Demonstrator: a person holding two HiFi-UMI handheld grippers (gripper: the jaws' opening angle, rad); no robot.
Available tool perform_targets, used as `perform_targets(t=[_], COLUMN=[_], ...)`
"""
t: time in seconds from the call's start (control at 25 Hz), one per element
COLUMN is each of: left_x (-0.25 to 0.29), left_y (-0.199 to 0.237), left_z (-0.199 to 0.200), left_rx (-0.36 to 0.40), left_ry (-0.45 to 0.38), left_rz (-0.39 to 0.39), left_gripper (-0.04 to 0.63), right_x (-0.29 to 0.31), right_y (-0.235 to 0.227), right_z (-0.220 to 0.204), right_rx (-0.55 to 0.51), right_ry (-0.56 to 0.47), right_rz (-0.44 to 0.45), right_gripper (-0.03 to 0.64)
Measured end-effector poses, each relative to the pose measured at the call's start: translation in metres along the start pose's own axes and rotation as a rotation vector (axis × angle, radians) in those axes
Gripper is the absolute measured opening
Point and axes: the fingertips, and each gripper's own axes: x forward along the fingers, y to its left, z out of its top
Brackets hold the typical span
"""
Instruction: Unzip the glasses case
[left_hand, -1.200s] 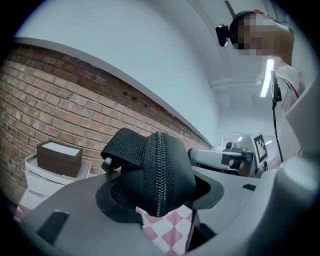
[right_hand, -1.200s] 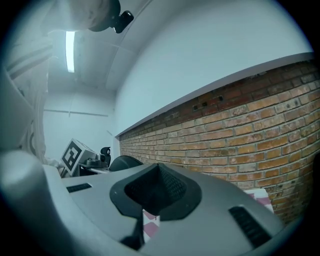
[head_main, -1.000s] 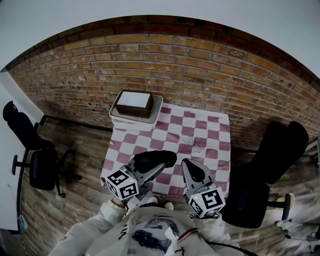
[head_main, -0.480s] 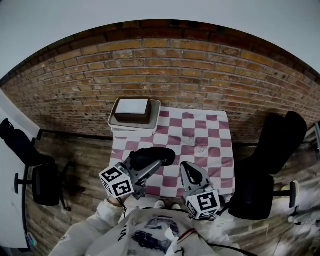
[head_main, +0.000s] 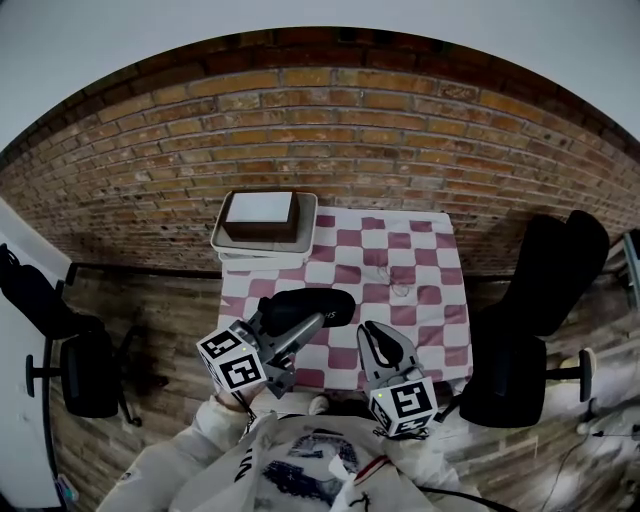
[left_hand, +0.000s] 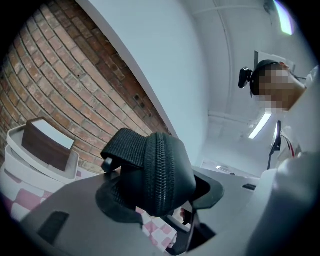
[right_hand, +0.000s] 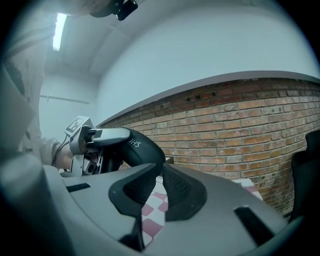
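The black glasses case (head_main: 306, 304) hangs over the near part of the checkered table (head_main: 410, 262), and my left gripper (head_main: 312, 320) is shut on it. In the left gripper view the case (left_hand: 161, 165) fills the space between the jaws (left_hand: 162, 194), its closed zipper running down the middle toward the camera. My right gripper (head_main: 372, 330) is to the right of the case and apart from it. In the right gripper view its jaws (right_hand: 160, 176) have just been opening; only a narrow gap shows, with nothing in it. The case (right_hand: 145, 149) lies beyond them to the left.
A white tray (head_main: 313, 212) with a brown box (head_main: 260, 214) stands at the table's far left corner. A small thin wiry thing (head_main: 400, 290) lies on the cloth. A brick wall runs behind the table. Black chairs stand at the right (head_main: 545, 300) and left (head_main: 75, 360).
My left gripper has lifted the case a little. My right gripper has sunk slightly toward the table's near edge, still apart from the case. The head view has shifted.
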Motion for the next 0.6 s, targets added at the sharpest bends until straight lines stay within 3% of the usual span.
perform_targets(t=[0.16, 0.6], left_x=[-0.001, 0.004], left_y=[0.002, 0.004], left_z=[-0.004, -0.007], left_rx=[-0.024, -0.058], left_ry=[-0.006, -0.015], left_rz=[-0.007, -0.029], left_gripper=[0.253, 0.255], right_x=[0.003, 0.012], right_y=[0.004, 0.011], right_z=[-0.011, -0.021], right_rx=[0.011, 0.011], right_ry=[0.042, 0.085], right_rz=[0.001, 0.019], right_gripper=[0.084, 0.141])
